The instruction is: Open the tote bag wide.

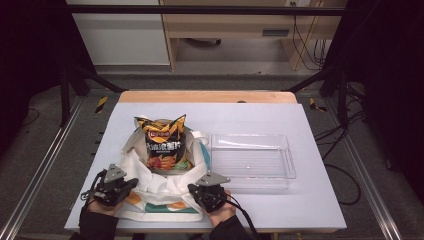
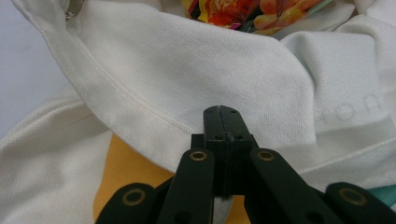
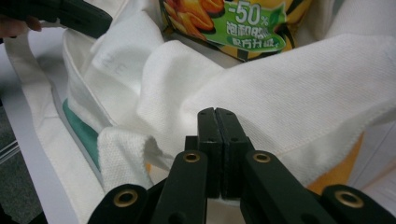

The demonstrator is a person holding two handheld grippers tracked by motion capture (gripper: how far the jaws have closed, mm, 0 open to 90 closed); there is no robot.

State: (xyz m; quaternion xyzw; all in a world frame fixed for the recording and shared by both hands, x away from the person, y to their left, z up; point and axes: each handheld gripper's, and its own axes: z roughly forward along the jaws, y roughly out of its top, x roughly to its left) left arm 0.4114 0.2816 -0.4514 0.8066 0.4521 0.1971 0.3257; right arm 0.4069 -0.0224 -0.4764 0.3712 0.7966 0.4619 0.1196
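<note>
A white canvas tote bag [image 1: 165, 187] with orange and teal patches lies on the white tabletop [image 1: 320, 200], toward its near edge and left of centre, its mouth open toward the far edge. An orange and black crisp packet [image 1: 162, 142] sits in that mouth, its crimped top pointing at the far edge and its lower part tucked behind the bag's rim. Just to the right of the bag, near the middle of the tabletop, stands a clear rectangular plastic tray [image 1: 252, 162].

The left gripper [image 1: 116, 186] rests at the bag's near left side and the right gripper [image 1: 210, 189] at its near right side, each held in a hand coming in over the near edge. In the left gripper view the black fingers [image 2: 212, 123] are pressed together over the bag's folded hem; I cannot tell whether any cloth is caught between them. In the right gripper view the fingers [image 3: 208, 126] are likewise closed tight against a fold of the white cloth, with the packet's green label [image 3: 247, 28] beyond.
</note>
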